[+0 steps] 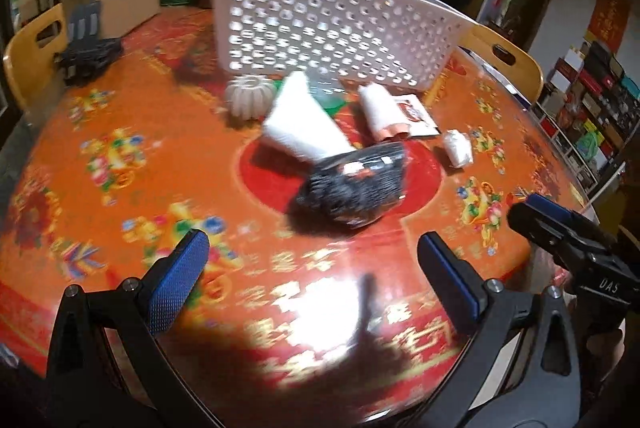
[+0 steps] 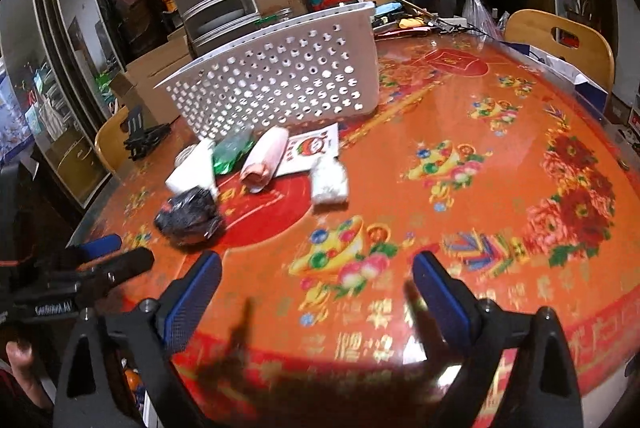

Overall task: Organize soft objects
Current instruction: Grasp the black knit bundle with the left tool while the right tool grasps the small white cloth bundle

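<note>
- Nothing is looking sorted yet: the black packet (image 1: 354,188), white pack (image 1: 304,122), pink roll (image 1: 380,112) and small white bundle (image 1: 458,146) are lying mid-table, near the white basket (image 1: 332,24).
- Left gripper (image 1: 312,268) and right gripper (image 2: 316,282) are angling down, jaws gaping, holding nothing.

From where I steer, the perforated basket (image 1: 320,24) stands at the table's (image 1: 120,188) far side — before it lie a ribbed ball (image 1: 249,97), rolled cloths (image 1: 380,110) and, nearest me, a crinkled packet (image 1: 356,184).
</note>
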Available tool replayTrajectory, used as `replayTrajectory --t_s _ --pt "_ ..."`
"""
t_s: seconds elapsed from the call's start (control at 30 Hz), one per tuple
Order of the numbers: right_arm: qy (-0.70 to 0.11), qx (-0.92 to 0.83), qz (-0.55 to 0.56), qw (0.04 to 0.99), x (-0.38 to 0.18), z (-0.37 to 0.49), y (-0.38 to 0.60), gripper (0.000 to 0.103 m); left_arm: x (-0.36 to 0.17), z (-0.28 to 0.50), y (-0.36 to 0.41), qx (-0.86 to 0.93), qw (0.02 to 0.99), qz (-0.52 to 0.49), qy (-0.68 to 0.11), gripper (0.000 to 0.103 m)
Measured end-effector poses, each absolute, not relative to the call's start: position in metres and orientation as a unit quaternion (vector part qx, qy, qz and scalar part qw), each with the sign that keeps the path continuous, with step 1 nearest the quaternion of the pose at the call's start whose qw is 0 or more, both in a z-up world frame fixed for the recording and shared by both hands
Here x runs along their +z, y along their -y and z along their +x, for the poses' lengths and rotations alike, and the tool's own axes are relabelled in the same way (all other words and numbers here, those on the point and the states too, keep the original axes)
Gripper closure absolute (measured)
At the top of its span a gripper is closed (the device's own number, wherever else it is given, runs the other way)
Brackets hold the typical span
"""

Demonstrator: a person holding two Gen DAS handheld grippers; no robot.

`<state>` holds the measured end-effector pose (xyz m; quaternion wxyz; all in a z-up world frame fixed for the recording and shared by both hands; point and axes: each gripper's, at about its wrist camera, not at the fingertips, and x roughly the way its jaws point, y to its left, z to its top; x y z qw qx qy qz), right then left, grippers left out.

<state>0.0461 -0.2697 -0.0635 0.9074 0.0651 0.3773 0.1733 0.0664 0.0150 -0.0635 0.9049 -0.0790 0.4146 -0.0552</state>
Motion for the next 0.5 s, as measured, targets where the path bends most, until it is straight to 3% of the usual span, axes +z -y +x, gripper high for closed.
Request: replayTrajectory --t_s 0.23,0.33,0.4,0.5 --pt "-0.380 0.168 0.072 0.907 -0.067 0.056 0.277 0.007 -0.069 0.096 0.013 -0.065 0.899 -0.083 -0.425 0.005" --pt "-0.381 0.164 0.066 0.907 -0.067 0.062 0.278 0.007 -0.073 0.105 0.018 -0.057 0.894 -0.091 -0.436 0.020" --pt "-0.384 0.167 0.068 0.906 -0.068 0.066 0.279 0.007 -0.072 0.107 0.020 -0.041 0.897 -0.085 -0.432 0.039" --pt "-0.388 0.174 0.065 0.903 -0.067 0.072 0.276 0.007 -0.072 0.107 0.018 -0.040 0.898 -0.093 -0.429 0.043"
